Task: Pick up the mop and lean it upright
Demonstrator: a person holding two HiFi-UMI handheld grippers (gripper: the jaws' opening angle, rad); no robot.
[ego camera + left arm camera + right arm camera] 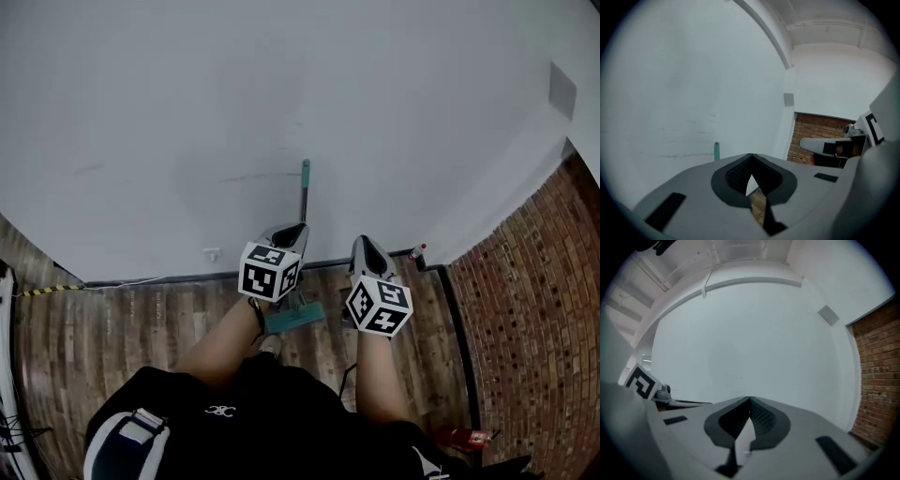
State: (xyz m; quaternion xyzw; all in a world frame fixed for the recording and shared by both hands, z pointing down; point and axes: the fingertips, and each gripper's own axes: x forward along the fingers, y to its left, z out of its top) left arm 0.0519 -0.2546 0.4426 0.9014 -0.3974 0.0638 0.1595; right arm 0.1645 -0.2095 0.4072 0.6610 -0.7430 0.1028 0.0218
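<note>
**Against the white wall, the mop stands free, just beyond the left gripper's tips**

At the centre of the head view the mop (302,202) runs as a near-vertical line. Its teal grip (306,169) is at the top against the white wall (187,112), and its teal mop head (298,318) is lower down on the wooden floor (122,328). The long axis runs up the frame, so the head points toward the person and the grip points away, up the wall. I judge it to be leaning upright already.

The left gripper (292,231) overlaps the shaft in the picture, about halfway along its length. Its own view shows its jaws pressed together with nothing between them. There the teal grip appears to the left of the jaw tips and further off, apart from them. The mop therefore lies ahead of this gripper and slightly to its left, and is not held.

The right gripper (367,246) sits to the right of the shaft, clear of it, and its jaws are also together and empty. In its own view only bare wall shows ahead.

The left gripper is the nearer of the two. Any further touch on the shaft would fall to it, and its jaws would first have to part and then close across the shaft, square to that up-frame axis
</note>
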